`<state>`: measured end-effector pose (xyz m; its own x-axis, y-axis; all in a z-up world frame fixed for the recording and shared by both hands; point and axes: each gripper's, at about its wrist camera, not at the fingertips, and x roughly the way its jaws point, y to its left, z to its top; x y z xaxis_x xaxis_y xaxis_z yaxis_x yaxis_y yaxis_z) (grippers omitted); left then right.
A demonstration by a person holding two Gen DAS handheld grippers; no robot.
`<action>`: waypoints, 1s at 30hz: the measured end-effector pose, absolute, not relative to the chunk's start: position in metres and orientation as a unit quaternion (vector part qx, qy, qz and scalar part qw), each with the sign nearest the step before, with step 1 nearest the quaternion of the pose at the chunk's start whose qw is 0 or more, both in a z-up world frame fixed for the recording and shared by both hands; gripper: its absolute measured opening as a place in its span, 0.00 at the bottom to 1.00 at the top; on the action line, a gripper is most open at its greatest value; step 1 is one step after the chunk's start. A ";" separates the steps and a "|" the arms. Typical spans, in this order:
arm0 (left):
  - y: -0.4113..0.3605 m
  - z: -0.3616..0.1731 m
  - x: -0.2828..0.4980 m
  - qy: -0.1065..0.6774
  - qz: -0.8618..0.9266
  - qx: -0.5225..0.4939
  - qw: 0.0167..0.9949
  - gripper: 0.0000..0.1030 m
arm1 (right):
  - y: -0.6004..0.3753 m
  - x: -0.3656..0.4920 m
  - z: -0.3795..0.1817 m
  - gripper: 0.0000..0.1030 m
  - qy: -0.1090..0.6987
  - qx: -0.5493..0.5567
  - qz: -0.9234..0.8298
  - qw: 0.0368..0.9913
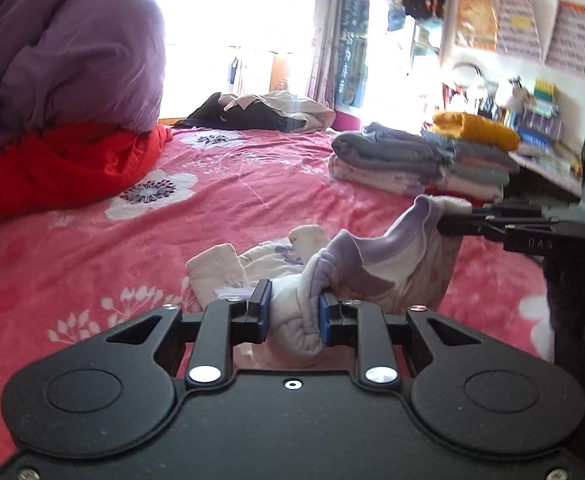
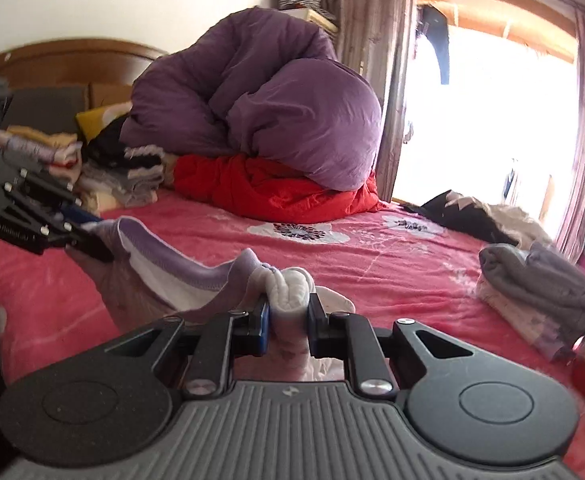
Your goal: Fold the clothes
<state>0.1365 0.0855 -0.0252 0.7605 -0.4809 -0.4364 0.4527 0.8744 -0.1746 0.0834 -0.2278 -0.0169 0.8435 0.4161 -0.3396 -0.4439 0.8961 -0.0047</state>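
- My left gripper (image 1: 295, 312) pinched a bunched white-and-lilac garment (image 1: 392, 264).
- My right gripper (image 2: 289, 320) clamped its collar end.
- Folded clothes stack (image 1: 420, 160) lay at two o'clock.

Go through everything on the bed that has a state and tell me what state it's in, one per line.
Left gripper: shut on the garment.
Right gripper: shut on the garment.
White and purple garment: bunched, held between both grippers, partly lifted off the bed.
Grey and white stack: folded, piled.
Yellow garment: folded, on top of a pile.
Purple duvet: heaped on the red bedding.
Black and beige clothes: unfolded, crumpled.
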 end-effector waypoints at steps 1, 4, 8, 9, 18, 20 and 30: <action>0.089 -0.028 0.146 0.241 -0.250 -0.057 0.936 0.21 | -0.234 0.097 -0.019 0.19 0.174 -0.001 0.225 0.959; 0.100 -0.036 0.170 0.249 -0.251 -0.130 0.926 0.21 | -0.250 0.135 -0.033 0.19 0.193 0.111 0.226 0.948; 0.115 -0.052 0.207 0.264 -0.243 -0.210 0.909 0.21 | -0.269 0.182 -0.064 0.30 0.221 0.236 0.225 0.919; 0.118 -0.057 0.216 0.268 -0.240 -0.229 0.905 0.21 | -0.273 0.191 -0.071 0.32 0.227 0.262 0.223 0.911; 0.151 -0.085 0.257 0.284 -0.277 -0.392 0.830 0.54 | -0.272 0.200 -0.100 0.58 0.245 0.263 0.255 0.898; 0.159 -0.085 0.251 0.279 -0.287 -0.424 0.812 0.62 | -0.265 0.205 -0.106 0.41 0.258 0.258 0.256 0.895; 0.140 -0.067 0.202 0.268 -0.259 -0.297 0.879 0.44 | -0.261 0.202 -0.117 0.41 0.258 0.287 0.232 0.893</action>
<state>0.2015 0.1402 -0.0671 0.7223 -0.6148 -0.3167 0.2966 0.6891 -0.6612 0.2024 -0.2610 -0.1170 0.7593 0.5620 -0.3280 -0.2655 0.7277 0.6324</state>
